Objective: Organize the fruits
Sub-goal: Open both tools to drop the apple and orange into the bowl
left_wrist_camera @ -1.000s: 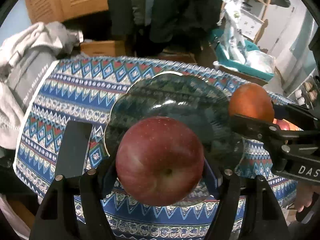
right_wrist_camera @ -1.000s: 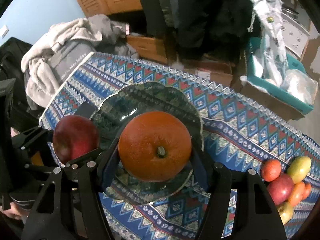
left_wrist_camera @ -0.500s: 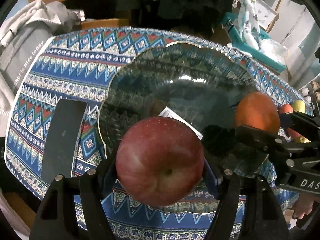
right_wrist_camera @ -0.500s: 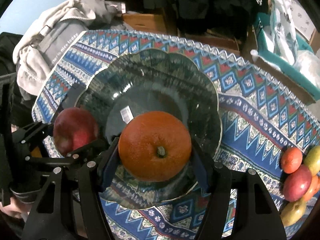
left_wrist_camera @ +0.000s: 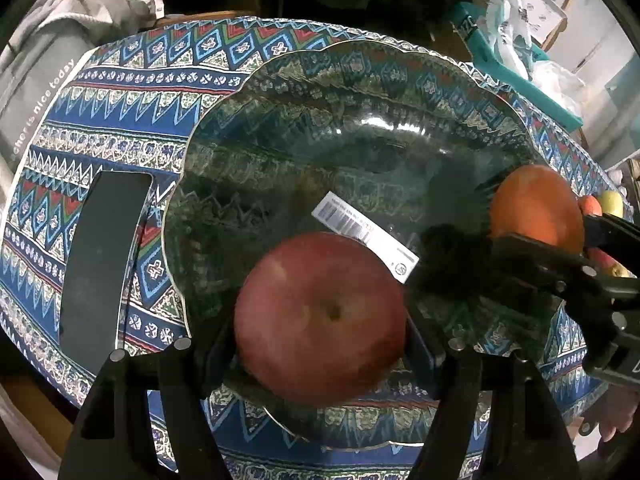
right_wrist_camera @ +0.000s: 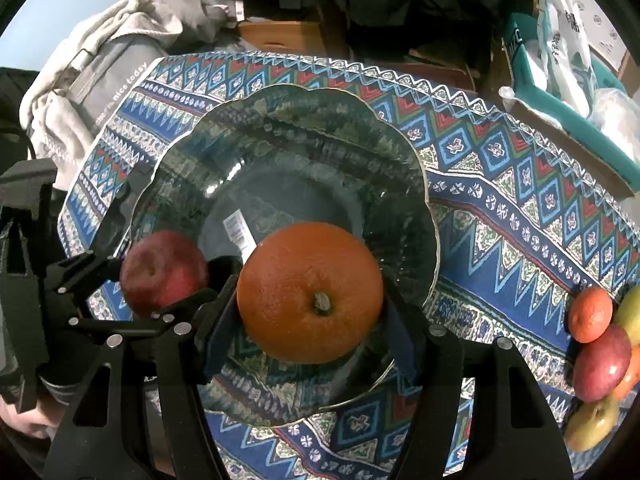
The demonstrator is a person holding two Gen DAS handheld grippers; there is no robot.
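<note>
Both tongs have come down over the last second, so the glass bowl (left_wrist_camera: 360, 128) now fills far more of each view than it did before. The left tongs (left_wrist_camera: 320, 324) are clenched on a red apple (left_wrist_camera: 320, 316) above the bowl's near left side; the right tongs (right_wrist_camera: 310, 308) grasp an orange (right_wrist_camera: 310, 292) just right of it, over the near part of the bowl. Neither fruit looks set down yet. The remaining fruits (right_wrist_camera: 600, 344) wait in a pile at the worktop's right edge. By my judgement, letting go inside the bowl comes next
</note>
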